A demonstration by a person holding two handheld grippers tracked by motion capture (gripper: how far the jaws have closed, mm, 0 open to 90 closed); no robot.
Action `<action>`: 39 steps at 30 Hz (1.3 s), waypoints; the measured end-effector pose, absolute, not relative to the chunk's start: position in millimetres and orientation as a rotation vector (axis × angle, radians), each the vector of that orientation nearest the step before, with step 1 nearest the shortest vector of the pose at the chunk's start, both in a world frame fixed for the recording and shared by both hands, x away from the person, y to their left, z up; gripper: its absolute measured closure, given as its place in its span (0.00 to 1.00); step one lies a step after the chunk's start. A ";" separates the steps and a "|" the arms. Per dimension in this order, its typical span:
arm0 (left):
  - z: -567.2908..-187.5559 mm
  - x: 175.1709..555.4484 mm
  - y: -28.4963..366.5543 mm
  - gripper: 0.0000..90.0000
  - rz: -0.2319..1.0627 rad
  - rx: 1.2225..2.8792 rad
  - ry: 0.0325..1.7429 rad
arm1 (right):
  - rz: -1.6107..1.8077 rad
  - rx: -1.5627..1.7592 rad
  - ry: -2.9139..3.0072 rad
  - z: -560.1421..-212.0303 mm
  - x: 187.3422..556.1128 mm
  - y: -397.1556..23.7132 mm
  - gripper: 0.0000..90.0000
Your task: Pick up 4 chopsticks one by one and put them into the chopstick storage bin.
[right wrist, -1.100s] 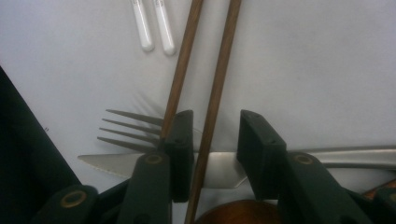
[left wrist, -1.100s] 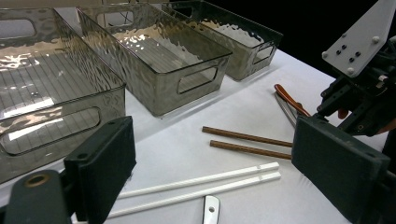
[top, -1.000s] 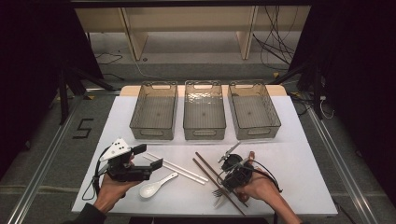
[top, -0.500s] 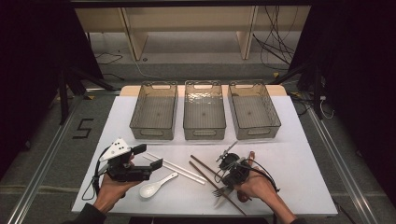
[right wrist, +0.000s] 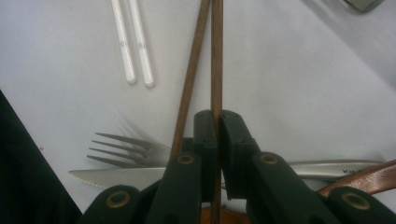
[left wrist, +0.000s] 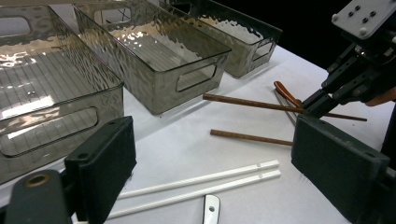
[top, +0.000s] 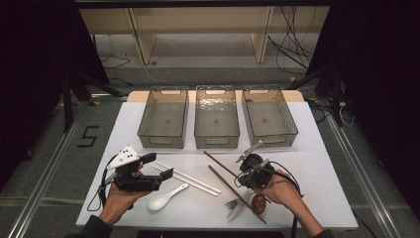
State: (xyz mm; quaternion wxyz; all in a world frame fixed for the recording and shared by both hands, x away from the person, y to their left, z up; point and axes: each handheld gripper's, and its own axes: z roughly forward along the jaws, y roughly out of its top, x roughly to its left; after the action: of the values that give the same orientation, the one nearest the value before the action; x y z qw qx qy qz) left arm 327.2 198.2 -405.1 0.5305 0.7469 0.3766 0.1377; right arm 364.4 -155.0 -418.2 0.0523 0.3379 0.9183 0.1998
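A: What was the condition of the right gripper [right wrist: 215, 122]?

B: Its jaws had just closed and were clamped on one brown chopstick [right wrist: 216, 56], at centre frame in the right gripper view. The second brown chopstick [right wrist: 189, 79] lay just left of it on the table [right wrist: 299, 84].

A: And the left gripper [left wrist: 212, 163]?

B: Released, jaws wide apart, nothing between the pads. It sat at lower left of the high view, above two white chopsticks [left wrist: 201, 184].

A: Surroundings?

B: A fork [right wrist: 126, 147] and a knife [right wrist: 116, 175] lay beneath the right gripper.
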 end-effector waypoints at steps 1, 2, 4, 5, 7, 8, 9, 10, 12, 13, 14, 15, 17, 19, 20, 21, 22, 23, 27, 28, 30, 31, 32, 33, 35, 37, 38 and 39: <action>-404.8 327.7 197.3 0.14 0.328 1.785 0.896 | 0.607 1.022 2.792 -417.7 364.1 -155.2 0.96; -404.4 328.2 196.5 0.15 0.327 1.791 0.893 | 0.614 0.998 2.795 -415.9 363.0 -155.0 0.96; -403.6 329.9 194.6 0.15 0.319 1.806 0.886 | 0.616 0.984 2.797 -414.1 362.0 -154.7 0.96; -403.1 331.2 194.0 0.15 0.311 1.820 0.879 | 0.625 0.962 2.801 -412.4 360.9 -154.1 0.96; -402.1 333.8 191.0 0.15 0.295 1.842 0.876 | 0.646 0.910 2.816 -409.0 358.0 -152.6 0.96; -401.4 335.1 188.8 0.15 0.290 1.854 0.868 | 0.653 0.888 2.823 -407.3 356.5 -151.6 0.96; -400.3 336.0 186.8 0.15 0.291 1.868 0.859 | 0.655 0.841 2.827 -404.6 353.3 -148.9 0.96; -399.1 337.0 185.0 0.15 0.294 1.887 0.846 | 0.655 0.841 2.827 -404.6 353.3 -148.9 0.96; -396.3 339.2 180.3 0.15 0.300 1.915 0.825 | 0.641 0.781 2.843 -401.2 349.2 -144.4 0.96; -394.9 341.0 177.8 0.15 0.298 1.936 0.808 | 0.641 0.781 2.843 -401.2 349.2 -144.4 0.96; -393.4 342.5 174.5 0.15 0.294 1.956 0.794 | 0.635 0.751 2.850 -400.5 348.0 -143.0 0.96; -391.9 343.8 171.1 0.16 0.301 1.978 0.777 | 0.629 0.702 2.865 -399.1 345.1 -139.8 0.96; -389.3 347.4 164.7 0.16 0.303 2.014 0.749 | 0.627 0.661 2.870 -399.0 344.0 -138.6 0.96; -387.7 351.4 158.1 0.16 0.268 2.051 0.726 | 0.620 0.631 2.880 -398.2 341.8 -136.2 0.96; -387.6 352.7 154.4 0.16 0.253 2.079 0.711 | 0.613 0.624 2.889 -397.8 340.9 -135.2 0.96; -388.0 353.1 150.3 0.16 0.251 2.111 0.696 | 0.608 0.608 2.887 -398.3 340.2 -134.4 0.96; -388.7 353.3 145.4 0.16 0.251 2.155 0.670 | 0.598 0.593 2.898 -398.9 338.7 -132.9 0.96; -389.3 353.1 142.5 0.16 0.245 2.181 0.657 | 0.598 0.593 2.898 -398.9 338.7 -132.9 0.96; -393.2 351.6 129.6 0.16 0.241 2.270 0.604 | 0.596 0.549 2.904 -400.2 337.8 -131.8 0.96; -393.9 351.7 127.5 0.17 0.246 2.294 0.587 | 0.589 0.545 2.911 -399.7 337.2 -131.4 0.96; -394.5 352.4 124.2 0.17 0.236 2.322 0.560 | 0.593 0.537 2.914 -399.2 336.0 -130.3 0.96; -395.1 352.9 122.5 0.17 0.229 2.325 0.553 | 0.587 0.524 2.919 -398.8 334.8 -129.0 0.96; -395.5 353.4 120.9 0.18 0.228 2.337 0.540 | 0.584 0.520 2.923 -398.7 333.9 -128.2 0.96; -396.0 353.7 119.3 0.18 0.236 2.350 0.529 | 0.582 0.505 2.927 -398.7 333.3 -127.4 0.96; -397.1 354.5 116.8 0.20 0.242 2.378 0.488 | 0.582 0.476 2.931 -399.3 332.9 -126.7 0.96; -398.3 355.1 114.3 0.21 0.218 2.401 0.456 | 0.581 0.456 2.936 -400.2 331.0 -124.7 0.96; -399.1 355.1 112.7 0.23 0.211 2.412 0.441 | 0.568 0.443 2.940 -400.3 330.4 -124.1 0.96; -400.6 355.2 110.4 0.24 0.203 2.433 0.424 | 0.567 0.430 2.946 -400.4 330.0 -123.5 0.96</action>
State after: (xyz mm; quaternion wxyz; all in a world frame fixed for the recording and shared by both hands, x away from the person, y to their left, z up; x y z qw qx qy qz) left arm 355.2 110.4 -400.6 0.3258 0.9283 0.1616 0.0776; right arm 330.0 -123.5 -400.4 0.0554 0.1418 0.9705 0.1868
